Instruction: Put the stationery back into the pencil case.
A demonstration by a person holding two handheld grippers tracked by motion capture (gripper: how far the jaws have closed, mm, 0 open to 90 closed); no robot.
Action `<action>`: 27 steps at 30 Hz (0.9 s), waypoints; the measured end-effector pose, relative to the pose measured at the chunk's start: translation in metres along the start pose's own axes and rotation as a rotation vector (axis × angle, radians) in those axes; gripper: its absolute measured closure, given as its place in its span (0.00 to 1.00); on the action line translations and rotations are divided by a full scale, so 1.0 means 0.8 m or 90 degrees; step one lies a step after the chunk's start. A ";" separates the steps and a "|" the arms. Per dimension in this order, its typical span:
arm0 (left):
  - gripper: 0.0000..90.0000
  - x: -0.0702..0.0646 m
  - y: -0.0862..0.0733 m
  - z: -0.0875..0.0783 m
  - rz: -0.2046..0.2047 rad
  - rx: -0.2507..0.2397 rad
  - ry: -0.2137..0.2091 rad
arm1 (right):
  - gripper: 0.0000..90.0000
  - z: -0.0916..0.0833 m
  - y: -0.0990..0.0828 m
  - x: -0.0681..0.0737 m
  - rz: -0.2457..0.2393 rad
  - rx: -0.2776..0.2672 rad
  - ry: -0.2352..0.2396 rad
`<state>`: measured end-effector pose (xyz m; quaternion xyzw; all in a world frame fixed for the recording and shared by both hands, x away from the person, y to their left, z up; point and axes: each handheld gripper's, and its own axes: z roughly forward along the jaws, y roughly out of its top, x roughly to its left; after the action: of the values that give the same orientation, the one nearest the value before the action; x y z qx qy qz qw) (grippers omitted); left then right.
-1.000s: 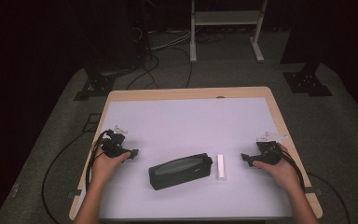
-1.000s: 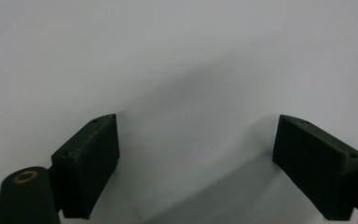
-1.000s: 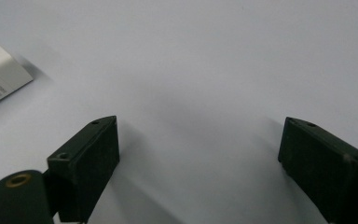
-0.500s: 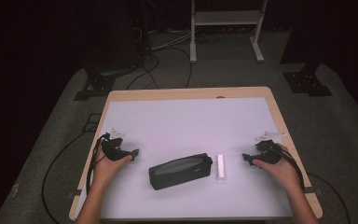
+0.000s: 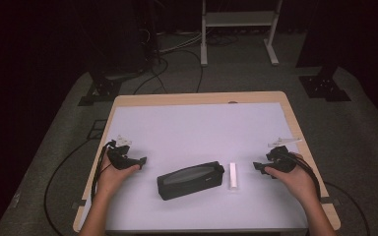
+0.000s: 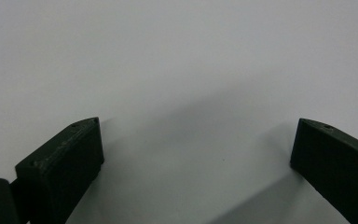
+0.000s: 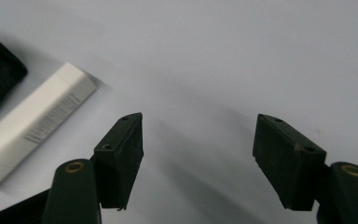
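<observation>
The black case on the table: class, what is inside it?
The black case lies shut beside the white stick. Its grey top panel is visible; its contents are covered and cannot be seen.

One black pouch (image 5: 190, 180), one white tube (image 5: 233, 176), two claws: left (image 5: 141, 161), right (image 5: 256, 166).

The left gripper (image 5: 139, 162) has opened its jaws since the earliest picture; in its own view they stand wide apart with bare tabletop between them. The hand holding it sits slightly lower and nearer the table's (image 5: 197, 123) left edge than a second ago (a small shift at most). The right gripper (image 5: 258, 167) has just been closing its jaws partway, with nothing between them, and it has lifted a little near the right edge of the table.
</observation>
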<state>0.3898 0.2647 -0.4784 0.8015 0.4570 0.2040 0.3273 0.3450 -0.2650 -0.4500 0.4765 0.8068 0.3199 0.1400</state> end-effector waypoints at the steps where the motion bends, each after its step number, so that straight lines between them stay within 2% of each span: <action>1: 0.02 0.000 0.000 0.000 0.000 0.000 0.000 | 0.36 -0.001 0.001 0.003 0.004 0.002 0.004; 16: 0.02 -0.001 0.000 0.000 -0.005 -0.002 -0.001 | 0.36 -0.014 0.026 0.048 -0.027 0.005 0.035; 23: 0.02 0.000 0.000 0.000 -0.002 0.000 -0.001 | 0.36 -0.007 0.035 0.068 -0.037 0.016 0.047; 27: 0.02 0.000 0.000 0.000 -0.003 0.000 -0.001 | 0.37 -0.002 0.038 0.076 -0.048 0.027 0.044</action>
<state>0.3897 0.2645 -0.4786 0.8007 0.4584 0.2026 0.3282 0.3340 -0.2027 -0.4242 0.4374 0.8350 0.3136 0.1141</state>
